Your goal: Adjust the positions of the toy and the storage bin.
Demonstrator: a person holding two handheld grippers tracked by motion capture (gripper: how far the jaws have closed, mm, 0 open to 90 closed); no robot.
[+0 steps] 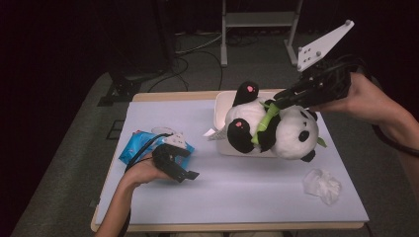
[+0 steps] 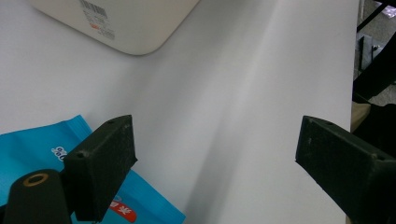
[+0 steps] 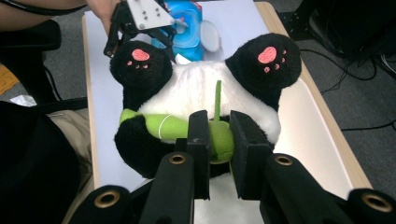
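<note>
A black and white panda plush (image 1: pixel 276 126) (image 3: pixel 205 84) with pink paw pads hangs tilted over a cream tray (image 1: pixel 221 106), feet toward the left. My right gripper (image 1: pixel 276 104) (image 3: pixel 218 140) is shut on the green bamboo stalk (image 1: pixel 264 123) (image 3: pixel 168 127) that the panda hugs. My left gripper (image 1: pixel 190 173) (image 2: pixel 215 154) rests low on the white table at the left, open with nothing between its fingers. A blue snack packet (image 1: pixel 136 145) (image 2: pixel 42 149) lies just behind and beside it. The left gripper also appears far off in the right gripper view (image 3: pixel 140 18).
A crumpled clear plastic wrap (image 1: pixel 321 185) lies at the table's right front. The cream tray's corner (image 2: pixel 130 28) bears a barcode label. A white paper tag (image 1: pixel 213 133) lies at the tray's left side. The table's white mat (image 1: pixel 237 182) is bare in front.
</note>
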